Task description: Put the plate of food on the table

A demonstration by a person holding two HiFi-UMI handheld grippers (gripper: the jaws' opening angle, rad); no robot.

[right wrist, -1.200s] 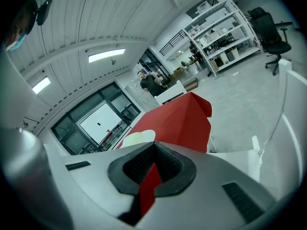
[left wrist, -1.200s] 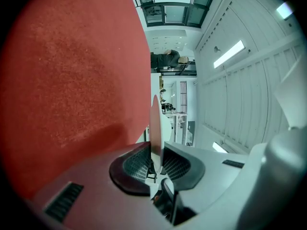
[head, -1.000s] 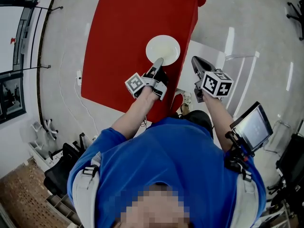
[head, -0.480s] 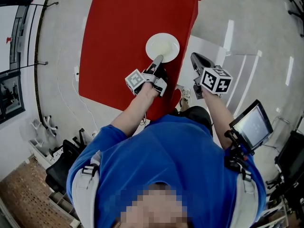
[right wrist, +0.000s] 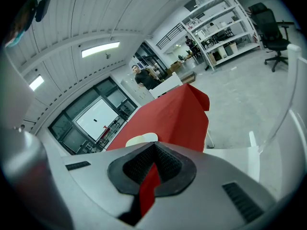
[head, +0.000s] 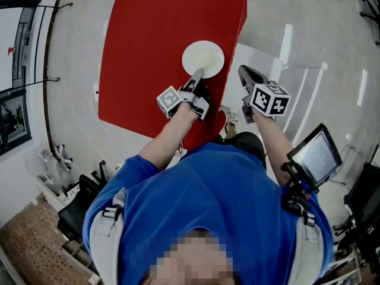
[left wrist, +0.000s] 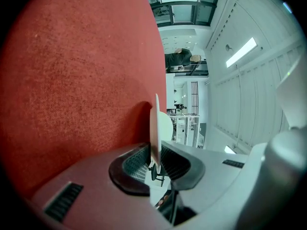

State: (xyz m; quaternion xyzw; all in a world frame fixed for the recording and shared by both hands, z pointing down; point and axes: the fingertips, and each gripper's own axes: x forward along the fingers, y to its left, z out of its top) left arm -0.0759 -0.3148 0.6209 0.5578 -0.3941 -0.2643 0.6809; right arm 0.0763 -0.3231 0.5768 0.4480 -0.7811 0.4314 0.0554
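A white plate (head: 205, 57) rests on the red table (head: 154, 40) near its right edge; its surface looks pale and plain. My left gripper (head: 198, 75) is shut on the plate's near rim. In the left gripper view the plate (left wrist: 154, 123) stands edge-on between the pads of the left gripper (left wrist: 154, 150), against the red cloth (left wrist: 81, 80). My right gripper (head: 242, 71) hangs off the table's right side, shut with nothing in it. The right gripper view shows the right gripper (right wrist: 153, 145) pointing towards the plate (right wrist: 141, 139) and the table (right wrist: 177, 114).
A low white piece of furniture (head: 264, 70) stands just right of the table, under my right gripper. A screen (head: 314, 158) sits at my right side. Farther off are shelves (right wrist: 216, 28), an office chair (right wrist: 273, 37) and a person (right wrist: 144, 75).
The head view shifted slightly a second ago. The plate and both grippers keep the same places relative to the table.
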